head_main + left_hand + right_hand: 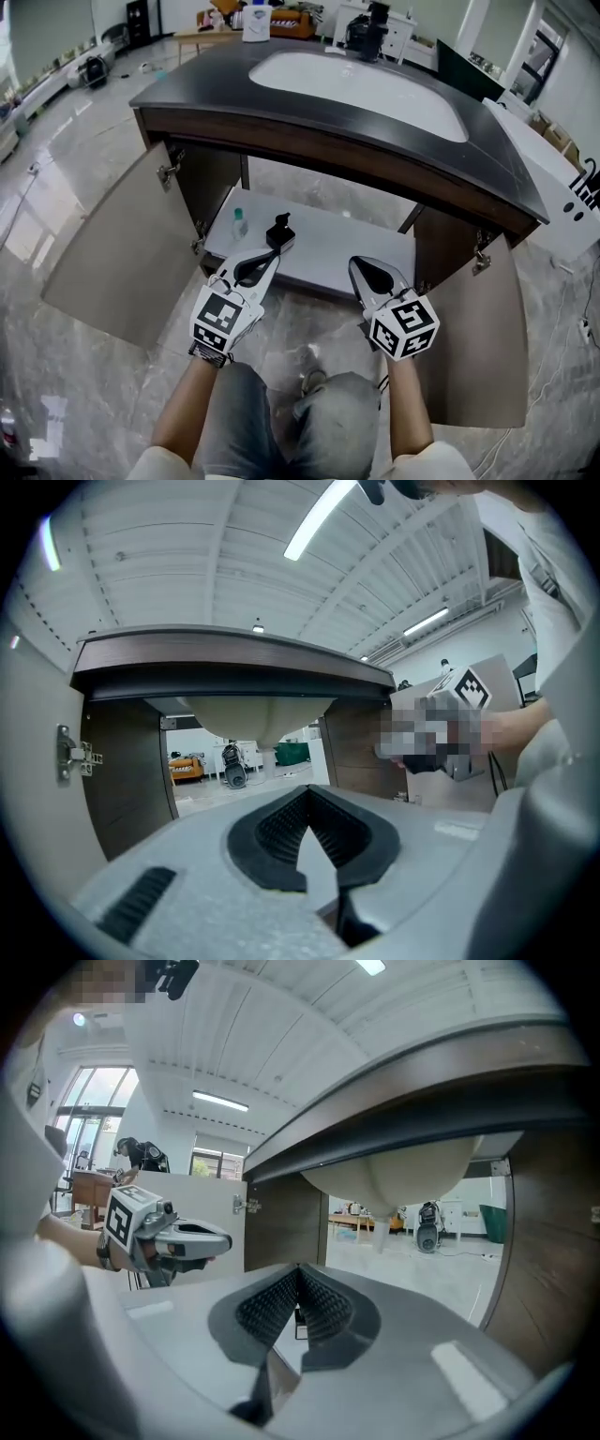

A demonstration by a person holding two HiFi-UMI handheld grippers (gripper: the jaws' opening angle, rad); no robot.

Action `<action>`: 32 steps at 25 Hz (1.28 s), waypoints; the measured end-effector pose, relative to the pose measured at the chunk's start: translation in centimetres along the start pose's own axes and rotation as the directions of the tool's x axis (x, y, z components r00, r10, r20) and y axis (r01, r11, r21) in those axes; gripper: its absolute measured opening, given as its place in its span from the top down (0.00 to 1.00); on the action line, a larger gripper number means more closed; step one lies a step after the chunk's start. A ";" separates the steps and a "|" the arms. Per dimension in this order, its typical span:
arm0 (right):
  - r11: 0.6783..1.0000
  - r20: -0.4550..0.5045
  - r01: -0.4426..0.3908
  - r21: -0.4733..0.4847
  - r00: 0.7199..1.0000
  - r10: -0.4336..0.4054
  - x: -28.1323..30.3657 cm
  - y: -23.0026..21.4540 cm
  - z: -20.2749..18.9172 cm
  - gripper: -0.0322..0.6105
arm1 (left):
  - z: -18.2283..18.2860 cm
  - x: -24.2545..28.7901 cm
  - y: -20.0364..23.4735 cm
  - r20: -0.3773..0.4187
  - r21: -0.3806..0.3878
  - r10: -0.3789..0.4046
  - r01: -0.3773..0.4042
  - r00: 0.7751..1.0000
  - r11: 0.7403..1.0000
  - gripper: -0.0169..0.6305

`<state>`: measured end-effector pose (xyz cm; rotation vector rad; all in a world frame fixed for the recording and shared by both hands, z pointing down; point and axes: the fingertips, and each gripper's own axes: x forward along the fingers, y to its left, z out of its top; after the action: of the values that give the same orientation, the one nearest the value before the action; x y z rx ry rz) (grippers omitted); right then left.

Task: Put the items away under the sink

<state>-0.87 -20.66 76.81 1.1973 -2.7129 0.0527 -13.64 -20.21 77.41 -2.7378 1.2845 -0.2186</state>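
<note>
The person kneels on the marble floor (pixel 84 366) facing the open cabinet, jeans-clad knees (pixel 246 412) at the near edge. Both forearms reach forward. The left gripper (pixel 272 254) and the right gripper (pixel 357 265) are held side by side, a little apart, just in front of the white shelf (pixel 347 239) under the sink. Each gripper's own view shows its ribbed pads pressed together at the tips with nothing clamped between them.

On the shelf's left part stand a small clear bottle (pixel 239 224) with a green cap and, to its right, a black item (pixel 280 231) just beyond the left gripper's tip. Whether the tip touches it cannot be made out. The left door (pixel 122 244) and the right door (pixel 483 337) both hang wide open, leaving the way to the shelf clear.

Above is the dark countertop (pixel 206 89) with its white basin (pixel 366 89), and a white box (pixel 553 187) leans at the far right.

From below, the left gripper view shows a door hinge (pixel 71 756) and the basin's rounded underside, neither of which the head view shows. It also shows that the cabinet has no back, so the room floor is visible beyond it. The right gripper view shows the left gripper off to its left, with a person at a desk (pixel 89 1185) far behind.
</note>
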 end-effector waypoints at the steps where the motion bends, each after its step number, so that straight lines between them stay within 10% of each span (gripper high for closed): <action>1: 1.000 0.007 -0.007 -0.009 1.000 0.007 0.1 0.3 0.8 0.94 | 0.1 -0.1 0.3 -0.001 0.006 0.007 -0.007 1.000 1.000 0.97; 18: 0.994 0.092 0.008 -0.109 0.996 0.002 -0.4 1.2 13.4 0.94 | 10.9 -1.6 5.1 0.083 0.017 0.091 -0.093 0.992 0.996 0.97; 32: 0.991 0.093 -0.038 -0.129 0.994 0.050 -4.4 1.0 42.2 0.94 | 38.0 -4.6 10.1 0.046 -0.060 0.151 -0.149 0.987 0.987 0.97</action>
<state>-4.84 -21.09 34.58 1.1318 -2.7766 -0.1741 -17.44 -21.66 37.99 -2.6569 1.4967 -0.1014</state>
